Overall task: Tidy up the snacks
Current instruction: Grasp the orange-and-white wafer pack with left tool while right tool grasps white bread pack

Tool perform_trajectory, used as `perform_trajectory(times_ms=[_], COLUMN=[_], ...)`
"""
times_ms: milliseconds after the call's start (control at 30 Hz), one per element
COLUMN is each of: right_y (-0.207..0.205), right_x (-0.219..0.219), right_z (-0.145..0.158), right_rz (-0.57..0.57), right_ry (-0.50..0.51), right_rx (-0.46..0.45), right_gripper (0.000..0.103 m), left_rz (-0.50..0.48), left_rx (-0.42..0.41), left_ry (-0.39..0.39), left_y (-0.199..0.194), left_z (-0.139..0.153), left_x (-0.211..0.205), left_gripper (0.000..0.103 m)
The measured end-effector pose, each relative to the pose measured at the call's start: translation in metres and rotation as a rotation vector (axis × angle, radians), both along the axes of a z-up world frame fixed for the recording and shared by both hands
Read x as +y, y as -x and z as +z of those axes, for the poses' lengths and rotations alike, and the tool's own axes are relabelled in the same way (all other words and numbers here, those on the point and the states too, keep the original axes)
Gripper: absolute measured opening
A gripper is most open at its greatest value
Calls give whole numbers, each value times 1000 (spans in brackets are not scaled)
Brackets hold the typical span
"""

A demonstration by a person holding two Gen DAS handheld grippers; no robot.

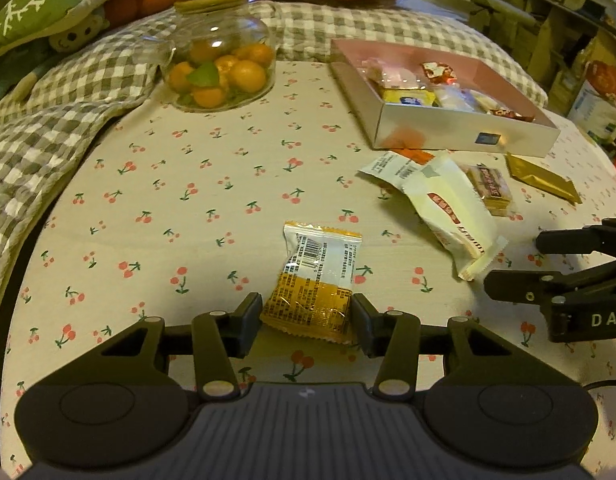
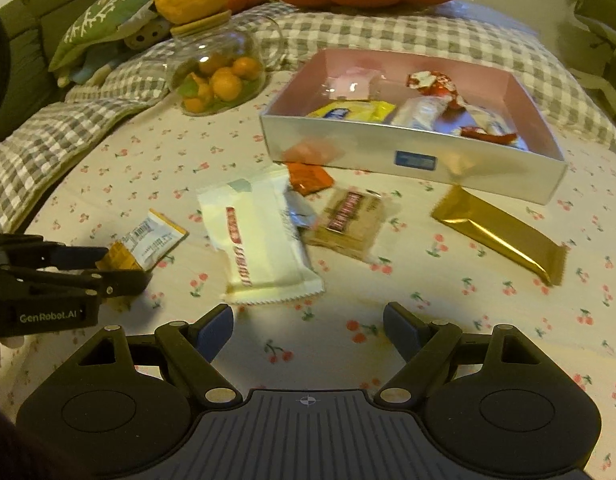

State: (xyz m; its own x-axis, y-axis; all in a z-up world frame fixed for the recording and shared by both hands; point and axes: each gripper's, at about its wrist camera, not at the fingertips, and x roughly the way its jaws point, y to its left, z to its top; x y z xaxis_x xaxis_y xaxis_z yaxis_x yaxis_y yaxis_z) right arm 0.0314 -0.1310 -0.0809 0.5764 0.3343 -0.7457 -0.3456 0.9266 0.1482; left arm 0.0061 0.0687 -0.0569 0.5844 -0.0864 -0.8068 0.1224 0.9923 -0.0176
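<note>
Probably a bedroom: checked quilt (image 1: 48,128), cushions (image 1: 48,4).

Orange packet (image 2: 309,176) half hidden under white wrapper (image 2: 260,236).

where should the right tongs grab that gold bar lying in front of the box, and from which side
Grip the gold bar across its narrow width near the middle, coming down from above. It lies flat on the cloth, long and slim, apart from the box, so both long edges look free. The right tongs are open and empty.
</note>
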Motion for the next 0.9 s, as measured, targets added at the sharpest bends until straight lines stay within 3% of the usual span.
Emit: perform_trajectory(times_ms=[600, 700, 767, 900], right_y=[-12, -12, -12, -10], right_x=[24, 23, 23, 22], right_z=[-4, -4, -3, -1], right_rz=[-9, -16, -14, -3], right_ry=[13, 24, 30, 31], right_rx=[-39, -50, -55, -58], right_gripper=[86, 75, 62, 58], left_rz=[7, 10, 13, 17], left_rx=[3, 4, 5, 4], left_ry=[5, 8, 10, 10], left_y=[1, 1, 1, 1], left_z=[0, 0, 0, 1], left_x=[6, 6, 6, 5], left_gripper=[45, 45, 45, 45])
